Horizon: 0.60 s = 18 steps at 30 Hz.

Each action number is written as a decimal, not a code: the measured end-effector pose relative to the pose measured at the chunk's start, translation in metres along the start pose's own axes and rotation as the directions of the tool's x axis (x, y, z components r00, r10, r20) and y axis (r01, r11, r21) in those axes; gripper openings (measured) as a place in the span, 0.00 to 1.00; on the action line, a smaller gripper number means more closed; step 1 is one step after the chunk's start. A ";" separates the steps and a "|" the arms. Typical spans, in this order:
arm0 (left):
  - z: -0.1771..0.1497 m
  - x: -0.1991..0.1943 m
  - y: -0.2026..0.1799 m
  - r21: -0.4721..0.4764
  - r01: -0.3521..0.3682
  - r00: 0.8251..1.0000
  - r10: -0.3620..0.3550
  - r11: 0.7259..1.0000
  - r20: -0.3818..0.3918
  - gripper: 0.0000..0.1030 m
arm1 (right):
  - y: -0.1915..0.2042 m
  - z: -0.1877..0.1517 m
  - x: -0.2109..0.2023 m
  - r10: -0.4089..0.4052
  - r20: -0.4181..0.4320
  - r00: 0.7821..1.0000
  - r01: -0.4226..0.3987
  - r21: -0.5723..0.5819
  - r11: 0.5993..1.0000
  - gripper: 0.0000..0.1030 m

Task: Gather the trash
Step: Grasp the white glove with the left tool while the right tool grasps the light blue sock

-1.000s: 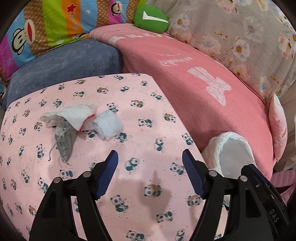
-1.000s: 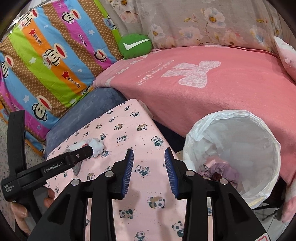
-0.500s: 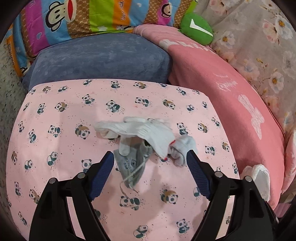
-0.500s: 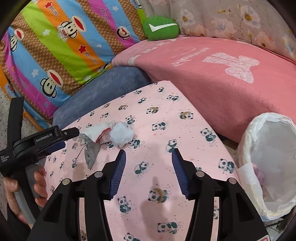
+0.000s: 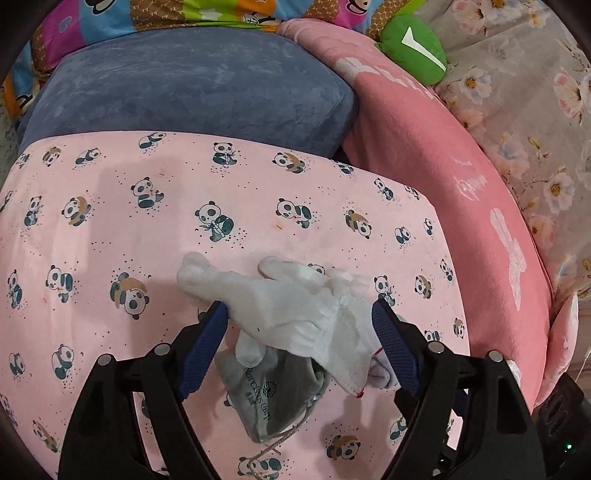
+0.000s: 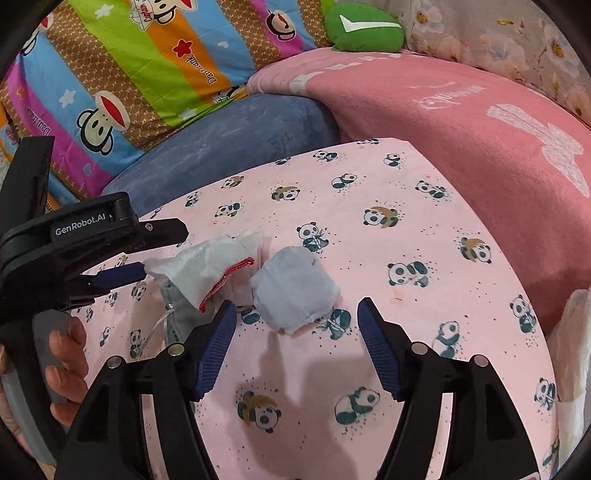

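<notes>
A small pile of trash lies on the pink panda cloth [image 5: 110, 221]. A white glove [image 5: 295, 310] with a red hem lies across a grey drawstring pouch [image 5: 273, 391]. My left gripper [image 5: 299, 314] is open and straddles the glove, a pad on each side, without squeezing it. In the right wrist view the glove [image 6: 207, 266] and pouch [image 6: 177, 314] sit left of a crumpled pale blue wad [image 6: 295, 291]. My right gripper [image 6: 295, 308] has its jaws opening. The wad lies just ahead of its tips, untouched. The left gripper [image 6: 159, 253] comes in from the left.
A white trash bag [image 6: 569, 350] shows at the right edge. A blue cushion [image 5: 192, 81], a pink blanket [image 5: 461, 166], a striped monkey quilt [image 6: 129, 74] and a green cushion [image 6: 365, 29] ring the cloth. A person's hand [image 6: 62, 350] holds the left gripper's handle.
Both grippers moved in over the pile and lower. The glove now lies between the left pads. The right jaws spread wider, and the trash bag slid to the right edge.
</notes>
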<state>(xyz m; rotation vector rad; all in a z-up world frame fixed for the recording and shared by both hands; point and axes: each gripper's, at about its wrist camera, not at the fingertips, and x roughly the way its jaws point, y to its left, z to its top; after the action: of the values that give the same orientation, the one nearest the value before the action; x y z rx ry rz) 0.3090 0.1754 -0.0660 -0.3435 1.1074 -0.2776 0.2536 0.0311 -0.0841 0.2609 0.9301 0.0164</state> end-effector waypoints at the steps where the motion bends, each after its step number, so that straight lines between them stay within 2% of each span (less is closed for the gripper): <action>1: 0.001 0.002 0.001 0.000 0.008 1.000 -0.008 1.000 -0.002 0.70 | 0.001 0.002 0.005 -0.002 -0.008 1.000 0.002 -0.001 1.000 0.66; 5: 0.002 0.008 0.001 0.008 0.038 0.999 -0.038 0.999 -0.019 0.54 | 0.007 0.005 0.026 -0.013 -0.032 0.999 0.013 -0.007 1.000 0.66; 7: 0.003 0.010 0.001 0.012 0.051 0.998 -0.051 0.999 -0.028 0.39 | 0.007 0.005 0.033 -0.014 -0.046 0.999 0.014 -0.005 1.000 0.66; 8: 0.002 0.011 0.000 0.018 0.055 0.998 -0.055 0.998 -0.032 0.34 | 0.007 0.004 0.037 -0.015 -0.057 0.998 0.015 0.001 1.000 0.63; 9: 0.002 0.012 -0.001 0.024 0.058 0.998 -0.057 0.998 -0.036 0.23 | 0.006 0.004 0.041 -0.015 -0.067 0.998 0.015 0.007 1.000 0.55; 12: 0.000 0.013 -0.003 0.040 0.057 0.998 -0.055 0.998 -0.039 0.06 | 0.004 0.000 0.045 0.000 -0.076 0.997 0.001 0.016 1.000 0.46; 15: -0.003 0.008 -0.005 0.054 0.058 0.998 -0.056 0.997 -0.026 0.04 | 0.006 -0.004 0.044 -0.005 -0.072 0.997 0.005 -0.005 1.000 0.38; 18: -0.005 0.000 -0.010 0.069 0.063 0.998 -0.062 0.996 -0.012 0.03 | 0.004 -0.007 0.037 0.002 -0.069 0.998 -0.002 -0.005 1.000 0.35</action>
<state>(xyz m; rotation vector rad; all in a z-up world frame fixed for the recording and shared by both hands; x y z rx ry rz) 0.3039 0.1651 -0.0641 -0.3153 1.0948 -0.3724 0.2707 0.0417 -0.1167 0.2575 0.9979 0.0298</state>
